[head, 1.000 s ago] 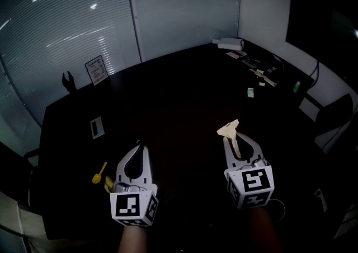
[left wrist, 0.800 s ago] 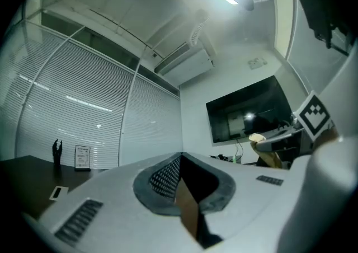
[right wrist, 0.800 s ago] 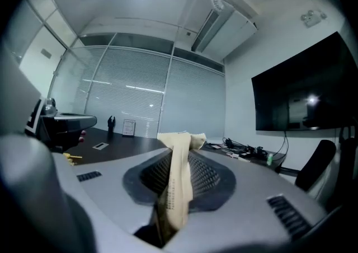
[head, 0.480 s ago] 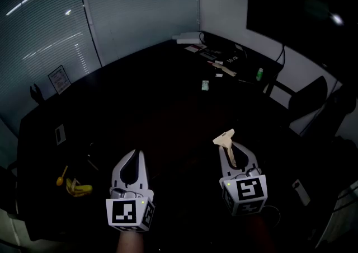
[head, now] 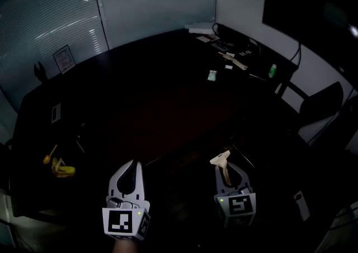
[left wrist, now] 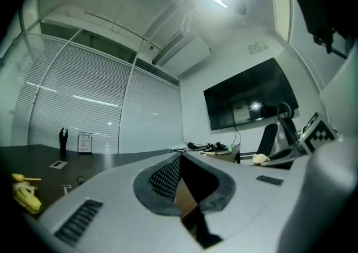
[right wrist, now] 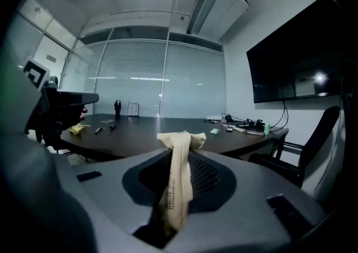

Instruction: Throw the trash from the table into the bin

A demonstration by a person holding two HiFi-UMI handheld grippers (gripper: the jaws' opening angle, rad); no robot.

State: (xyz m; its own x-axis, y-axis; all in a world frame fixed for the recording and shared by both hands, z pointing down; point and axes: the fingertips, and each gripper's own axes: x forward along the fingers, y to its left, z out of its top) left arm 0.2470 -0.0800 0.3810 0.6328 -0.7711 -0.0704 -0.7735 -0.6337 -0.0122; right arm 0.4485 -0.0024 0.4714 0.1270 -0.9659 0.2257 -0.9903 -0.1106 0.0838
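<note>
Head view first: a big dark conference table (head: pixel 156 101) fills most of the frame, and both grippers hang just off its near edge, over dark floor. The left gripper (head: pixel 133 163) has its white jaws tip to tip. The right gripper (head: pixel 224 163) is pinched on a tan crumpled paper wrapper (head: pixel 219 159), whose flared end pokes out past the tips, so that bit of trash is in the air, not on the table. Lying on the table are a yellow banana-peel-looking scrap (head: pixel 59 167) near the left edge and a small pale green packet (head: pixel 212 75) toward the far right. Beyond the packet there's a heap of cables and bits (head: pixel 226 45) in the far corner. A black office chair (head: pixel 321 103) stands off to the right.

Left gripper view: the jaws meet at the tips, leaving a leaf-shaped gap behind them. There's a brownish patch low in that gap, but it's too murky to say if it's an actual object, so nothing clearly held. The yellow scrap (left wrist: pixel 25 196) sits far left, and a black wall screen (left wrist: pixel 251 98) hangs on the right wall.

Right gripper view: the jaws are clamped on the wrapper (right wrist: pixel 178 190) – it runs up between the pads and fans out on top, with fine print down its side. The table (right wrist: pixel 140 134) lies ahead of it
</note>
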